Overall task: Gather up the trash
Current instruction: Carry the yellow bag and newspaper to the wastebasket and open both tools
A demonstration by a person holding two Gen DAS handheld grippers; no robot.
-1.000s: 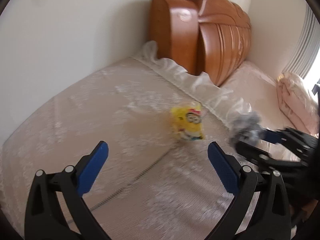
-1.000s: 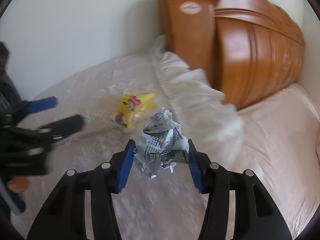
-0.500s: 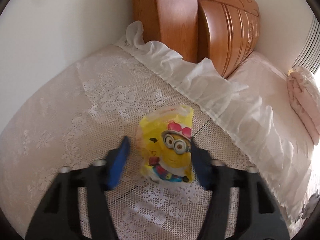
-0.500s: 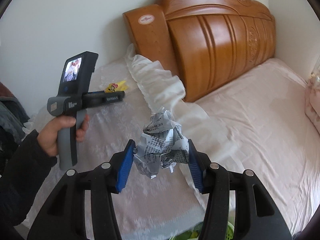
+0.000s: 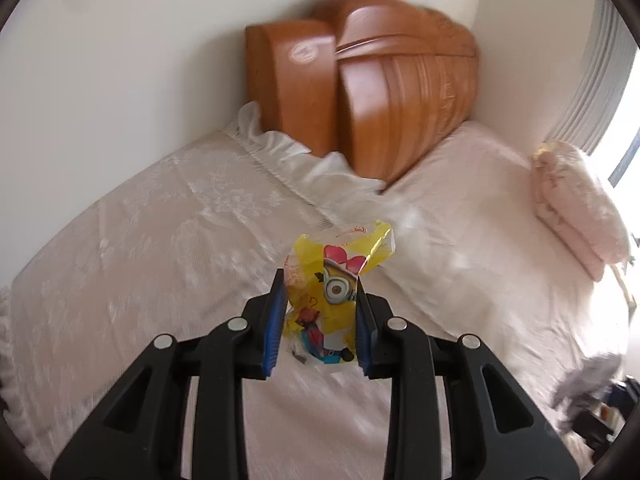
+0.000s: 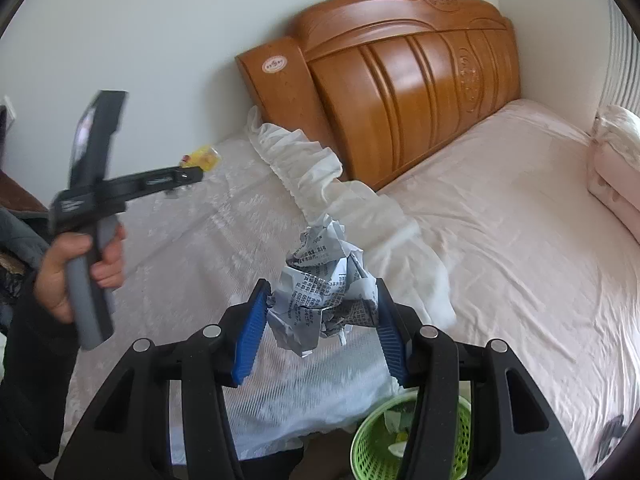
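Note:
My left gripper (image 5: 320, 316) is shut on a yellow cartoon snack wrapper (image 5: 334, 280) and holds it above the lace-covered surface (image 5: 160, 240). From the right wrist view the left gripper (image 6: 188, 178) shows at the left with the yellow wrapper (image 6: 202, 158) at its tip. My right gripper (image 6: 320, 332) is shut on a crumpled ball of newspaper (image 6: 324, 288), held above a green mesh trash basket (image 6: 376, 436) that holds some scraps. The paper ball also shows blurred at the lower right of the left wrist view (image 5: 588, 376).
A wooden headboard (image 6: 408, 80) stands against the wall. A pink bed (image 6: 520, 220) with a folded pink quilt (image 5: 576, 204) lies to the right. A white ruffled cloth edge (image 6: 320, 176) runs between the lace surface and the bed.
My left gripper closed on the yellow wrapper and lifted it off the lace surface. My right gripper, still holding the newspaper ball, drew back, and the green basket came into view.

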